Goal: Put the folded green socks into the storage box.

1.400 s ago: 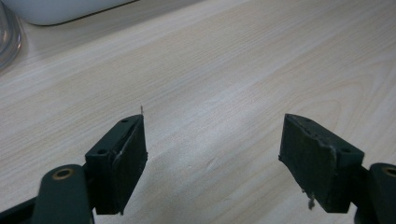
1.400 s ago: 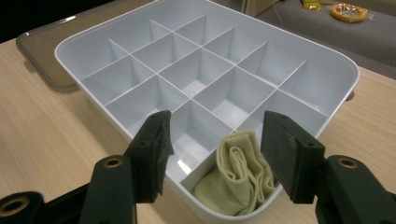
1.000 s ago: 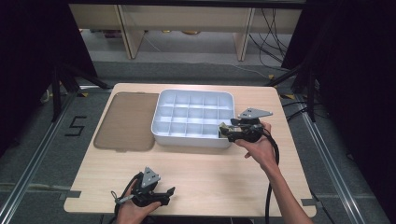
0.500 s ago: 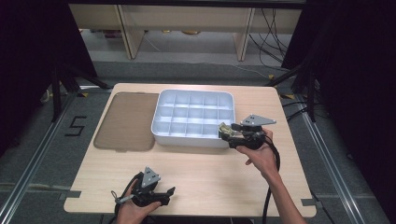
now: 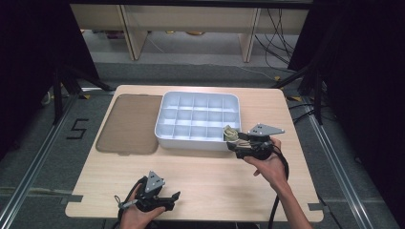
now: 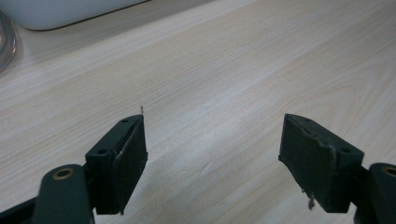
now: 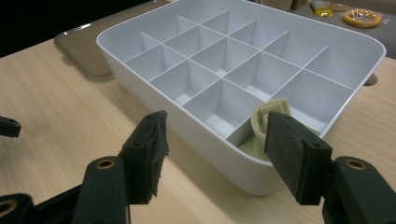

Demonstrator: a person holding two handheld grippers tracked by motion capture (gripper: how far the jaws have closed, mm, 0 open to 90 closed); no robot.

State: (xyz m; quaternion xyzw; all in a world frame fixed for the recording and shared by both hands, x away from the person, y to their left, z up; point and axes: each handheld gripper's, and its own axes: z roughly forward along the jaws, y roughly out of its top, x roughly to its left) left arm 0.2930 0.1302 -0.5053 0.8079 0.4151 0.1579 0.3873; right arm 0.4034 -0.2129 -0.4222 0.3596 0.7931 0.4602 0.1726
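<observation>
Item 1 – my right gripper (image 5: 232, 141): at the near right corner of the white tray (image 5: 165, 125), jaws apart, nothing pinched btwn them. In the right gripper view (image 7: 215, 144) one jaw sits outside the tray's near wall (image 7: 187, 123), the other over the corner compartment, just in front of the cloth.

Item 2 – beige cloth (image 5: 231, 132), folded/rolled: lies in the tray's near right corner compartment, top poking above the dividers; in the right gripper view (image 7: 261, 122) it's partly behind the jaw. Can't tell if the pad touches it.

Item 3 – my left gripper (image 5: 173, 196): near the front edge of the counter (image 5: 210, 174), well apart from the tray. Jaws wide open, empty; left gripper view (image 6: 212, 154) has bare wood btwn them.

Item 4 – tray: white, divided into a grid of compartments, mid-counter, other compartments empty.

Item 5 – brownish translucent lid (image 5: 129, 124): flat on the counter, just beside the tray's left side.
</observation>
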